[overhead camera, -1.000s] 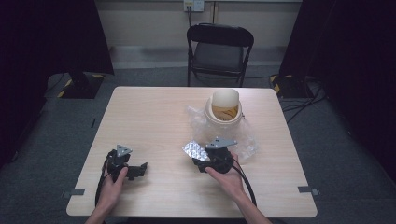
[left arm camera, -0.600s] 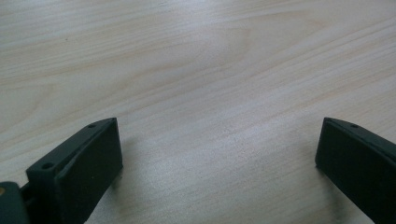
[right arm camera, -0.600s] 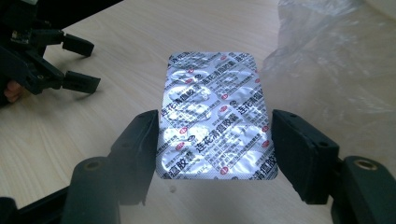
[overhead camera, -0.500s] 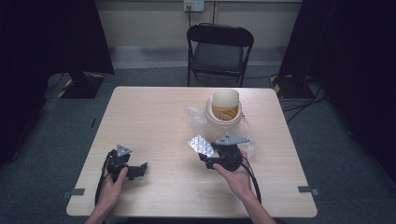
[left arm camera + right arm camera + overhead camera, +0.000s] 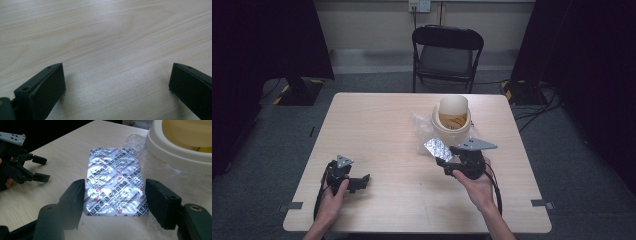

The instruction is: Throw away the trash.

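While gripped by right tongs [image 5: 113, 202] — blister pack [image 5: 115, 181], lower edge cut off.

Chinese print runs in repeating dark rows with small red round marks across the silver blister pack [image 5: 115, 182]; "清" and "胶" are legible, the full wording too glare-washed to read.

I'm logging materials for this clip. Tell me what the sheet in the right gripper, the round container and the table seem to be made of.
Blister pack: looks like foil, shiny and crinkled, with printed red and dark text over raised pill bumps. Round container: probably plastic, smooth matte cream; ceramic can't be ruled out. Table: pale wood or wood-look laminate, satin, with visible grain lines in the left gripper view.
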`<state>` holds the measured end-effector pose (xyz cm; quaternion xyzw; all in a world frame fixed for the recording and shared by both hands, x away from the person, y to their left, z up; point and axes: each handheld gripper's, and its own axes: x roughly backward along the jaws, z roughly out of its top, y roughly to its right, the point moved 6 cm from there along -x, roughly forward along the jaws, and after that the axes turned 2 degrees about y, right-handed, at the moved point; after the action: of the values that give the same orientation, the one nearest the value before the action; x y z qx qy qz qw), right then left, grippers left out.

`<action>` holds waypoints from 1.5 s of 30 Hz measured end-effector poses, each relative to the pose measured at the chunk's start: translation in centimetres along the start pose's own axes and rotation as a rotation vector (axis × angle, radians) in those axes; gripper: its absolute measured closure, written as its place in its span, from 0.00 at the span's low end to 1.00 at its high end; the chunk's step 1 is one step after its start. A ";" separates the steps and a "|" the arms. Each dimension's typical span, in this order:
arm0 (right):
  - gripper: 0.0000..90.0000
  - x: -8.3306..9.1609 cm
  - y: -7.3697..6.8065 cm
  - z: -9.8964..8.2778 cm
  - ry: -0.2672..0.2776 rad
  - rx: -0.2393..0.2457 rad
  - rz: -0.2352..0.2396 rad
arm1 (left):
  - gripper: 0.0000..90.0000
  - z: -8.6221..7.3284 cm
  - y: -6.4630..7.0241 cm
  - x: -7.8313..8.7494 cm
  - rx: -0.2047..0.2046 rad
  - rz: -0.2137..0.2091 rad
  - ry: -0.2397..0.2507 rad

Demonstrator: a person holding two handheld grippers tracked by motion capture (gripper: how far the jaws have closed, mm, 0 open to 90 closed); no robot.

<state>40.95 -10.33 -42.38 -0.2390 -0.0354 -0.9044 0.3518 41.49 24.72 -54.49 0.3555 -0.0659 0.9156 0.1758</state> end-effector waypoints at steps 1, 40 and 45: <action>0.38 0.3 0.1 0.2 0.003 0.001 -0.003 | 0.00 0.0 0.1 0.0 0.007 -0.002 0.003; 0.38 0.0 6.6 3.7 -0.053 -0.032 -0.169 | 0.00 0.0 0.1 0.0 0.007 -0.002 0.003; 0.38 -0.4 7.0 4.2 -0.056 -0.042 -0.179 | 0.00 0.0 0.1 0.0 0.007 -0.002 0.003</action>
<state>47.47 -14.34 -39.53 -0.2673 -0.0477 -0.9258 0.2632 41.49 24.66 -54.50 0.3548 -0.0620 0.9162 0.1757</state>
